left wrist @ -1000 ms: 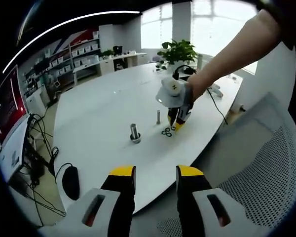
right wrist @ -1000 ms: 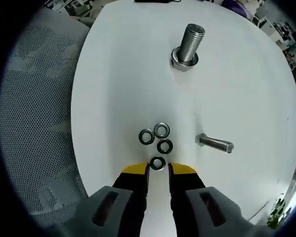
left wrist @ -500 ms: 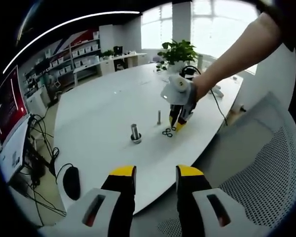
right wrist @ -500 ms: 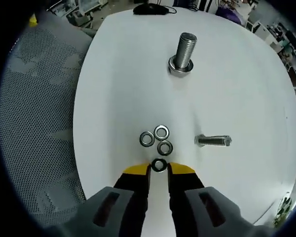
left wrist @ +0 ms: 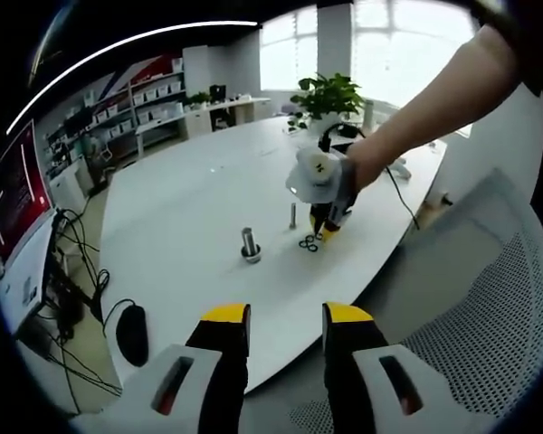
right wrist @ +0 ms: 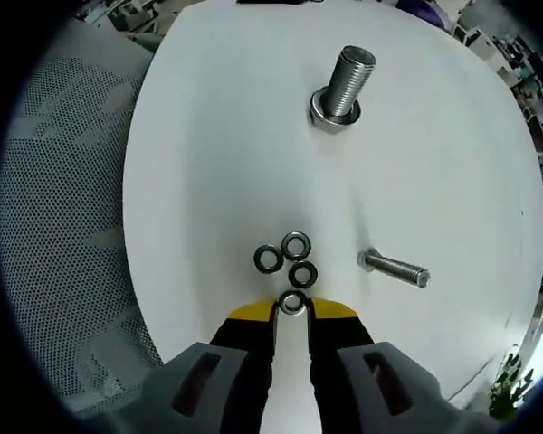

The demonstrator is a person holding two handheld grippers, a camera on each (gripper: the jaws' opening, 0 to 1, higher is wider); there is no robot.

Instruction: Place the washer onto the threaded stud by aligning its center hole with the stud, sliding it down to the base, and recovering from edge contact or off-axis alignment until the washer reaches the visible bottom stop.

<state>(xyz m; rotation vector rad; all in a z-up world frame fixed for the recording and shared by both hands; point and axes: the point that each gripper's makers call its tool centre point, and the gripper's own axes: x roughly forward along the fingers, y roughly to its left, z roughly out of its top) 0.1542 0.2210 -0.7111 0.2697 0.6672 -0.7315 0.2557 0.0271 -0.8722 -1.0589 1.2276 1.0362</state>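
Note:
In the right gripper view, a steel washer [right wrist: 292,303] lies on the white table [right wrist: 217,163] between my right gripper's [right wrist: 292,310] yellow tips, which are drawn in against its edges. Three more washers [right wrist: 296,244] cluster just beyond it. The thick threaded stud [right wrist: 346,83] stands upright on its base further ahead. From the left gripper view the right gripper [left wrist: 320,232] points down at the washers [left wrist: 306,242], with the stud [left wrist: 249,243] to their left. My left gripper [left wrist: 286,316] hangs open off the table's near edge, with nothing between its jaws.
A thin bolt [right wrist: 394,268] stands right of the washers, also seen as the bolt [left wrist: 292,214]. A mesh chair [left wrist: 489,298] sits at the right, a black mouse [left wrist: 132,334] near the table's left end, a plant [left wrist: 326,94] at the back. A person's arm [left wrist: 425,108] holds the right gripper.
The right gripper has tilted slightly over the washers and its view has shifted a little. The washer stays between its tips. The left gripper has not moved.

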